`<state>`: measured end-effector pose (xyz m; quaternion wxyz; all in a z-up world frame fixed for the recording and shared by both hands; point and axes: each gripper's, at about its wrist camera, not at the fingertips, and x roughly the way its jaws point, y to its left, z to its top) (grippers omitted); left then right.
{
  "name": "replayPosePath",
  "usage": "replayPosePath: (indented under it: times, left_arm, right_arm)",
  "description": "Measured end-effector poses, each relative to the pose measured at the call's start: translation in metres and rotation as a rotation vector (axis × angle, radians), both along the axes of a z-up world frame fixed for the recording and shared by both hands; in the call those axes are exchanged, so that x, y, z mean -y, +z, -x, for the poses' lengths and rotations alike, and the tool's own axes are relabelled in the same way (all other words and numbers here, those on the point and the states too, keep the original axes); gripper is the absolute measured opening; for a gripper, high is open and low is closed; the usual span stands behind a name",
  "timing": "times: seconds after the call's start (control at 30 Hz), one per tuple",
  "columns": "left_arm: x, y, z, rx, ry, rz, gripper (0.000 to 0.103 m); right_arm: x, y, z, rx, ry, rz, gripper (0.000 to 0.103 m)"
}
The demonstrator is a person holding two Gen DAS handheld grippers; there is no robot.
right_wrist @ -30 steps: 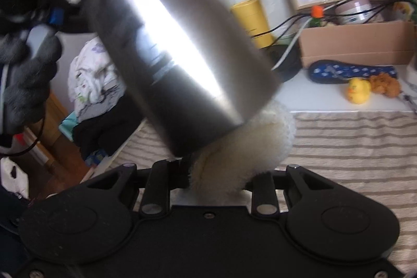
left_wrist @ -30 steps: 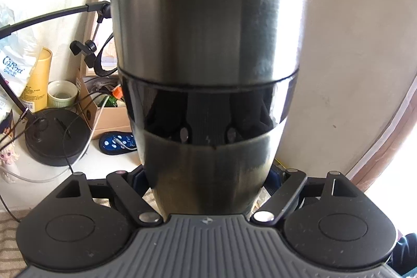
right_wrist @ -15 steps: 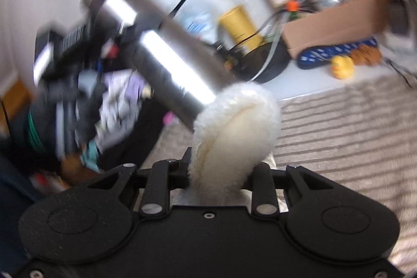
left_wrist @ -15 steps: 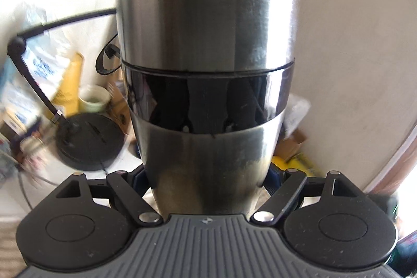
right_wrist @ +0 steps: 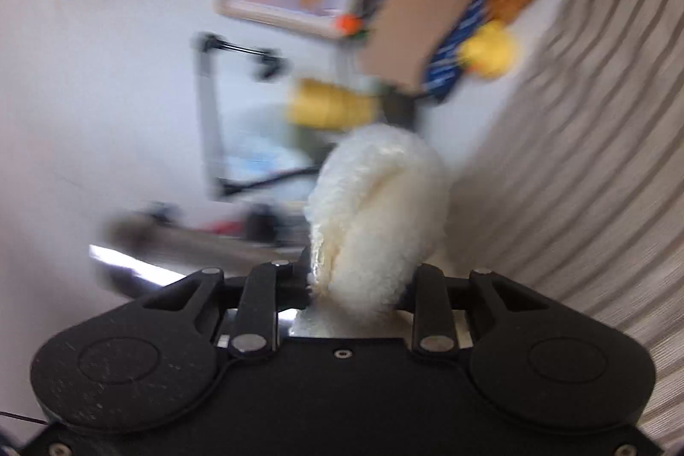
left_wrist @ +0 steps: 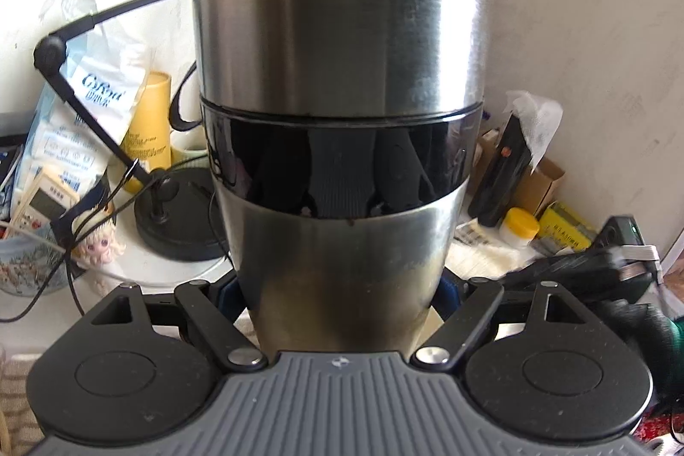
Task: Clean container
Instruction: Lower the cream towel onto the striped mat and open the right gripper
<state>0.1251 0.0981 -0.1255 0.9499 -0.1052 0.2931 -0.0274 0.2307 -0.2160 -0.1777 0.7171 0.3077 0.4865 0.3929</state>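
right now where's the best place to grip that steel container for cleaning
Grip the steel container low on its narrow tapered base, one of the fingers on each side, as the left gripper does. That leaves the wide upper wall bare for the fluffy pad in the right gripper.

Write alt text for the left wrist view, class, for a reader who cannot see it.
A steel container with a dark band fills the frame, held upright at its base in the left claw. Behind it, against a white wall, stand a black lamp base, a yellow tube and a small doll.
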Motion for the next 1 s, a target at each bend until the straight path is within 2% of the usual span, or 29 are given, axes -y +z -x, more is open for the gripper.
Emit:
replayPosePath:
  times: [0.07,0.17,0.27,0.33,0.47,0.53,0.67,0.73,1.0]
  left_arm:
    - [0.002,-0.001,0.007,0.001,0.008,-0.008,0.083]
    - [0.012,-0.004,0.010,0.001,0.012,-0.034,0.083]
    - [0.031,0.008,0.023,0.000,0.003,-0.074,0.083]
    - [0.036,0.005,0.022,0.000,-0.001,-0.106,0.083]
    - [0.040,-0.001,0.025,-0.007,0.003,-0.134,0.083]
    - [0.039,-0.004,0.028,-0.008,0.004,-0.131,0.083]
    - [0.042,-0.009,0.035,-0.001,-0.011,-0.133,0.083]
    - [0.045,-0.010,0.041,0.007,-0.023,-0.138,0.083]
    - [0.063,-0.017,0.058,0.051,-0.096,-0.223,0.084]
  right_arm:
    - [-0.006,0.003,-0.006,0.086,0.028,0.145,0.026]
    - [-0.011,0.007,-0.010,0.142,0.050,0.243,0.026]
    - [-0.013,0.006,-0.014,0.162,0.069,0.323,0.032]
    - [-0.009,0.006,-0.019,0.180,0.053,0.352,0.045]
    - [0.016,0.006,-0.017,0.188,-0.022,0.360,0.053]
    - [0.030,0.013,-0.013,0.192,-0.074,0.361,0.061]
    - [0.055,0.025,-0.008,0.165,-0.152,0.327,0.066]
    - [0.059,0.033,-0.003,0.156,-0.162,0.314,0.071]
    - [0.045,0.062,0.023,0.126,-0.157,0.288,0.077]
